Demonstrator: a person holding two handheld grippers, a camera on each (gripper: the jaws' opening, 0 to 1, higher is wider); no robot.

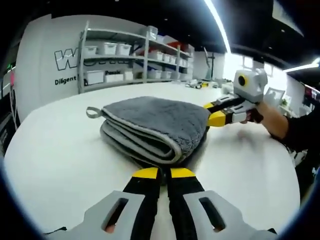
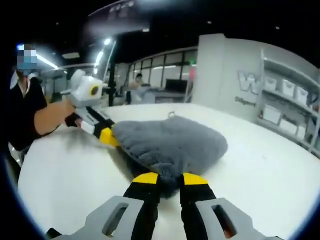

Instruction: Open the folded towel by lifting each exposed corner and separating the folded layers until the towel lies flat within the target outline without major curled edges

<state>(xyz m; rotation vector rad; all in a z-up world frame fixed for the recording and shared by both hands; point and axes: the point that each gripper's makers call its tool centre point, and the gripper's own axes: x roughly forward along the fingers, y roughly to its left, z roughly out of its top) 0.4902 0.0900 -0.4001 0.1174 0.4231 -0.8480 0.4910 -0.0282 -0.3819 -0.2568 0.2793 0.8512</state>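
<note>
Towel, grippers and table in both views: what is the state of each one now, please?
Towel: folded in layers, lying on the table, hanging loop at one end.
Left gripper: fingers closed together at the towel's near edge.
Right gripper: fingers at the towel's edge, with towel between them.
Table: white, bearing the towel.

Looks like a lab or test workspace inside an open-plan office. Metal shelving [image 1: 132,55] stacked with white storage bins [image 1: 109,48] stands against a white wall with large lettering [image 1: 70,60]; long ceiling strip lights [image 1: 217,22] run overhead. The work surface is a big white table [image 1: 60,160], with glass-partitioned rooms [image 2: 160,75] behind.
</note>
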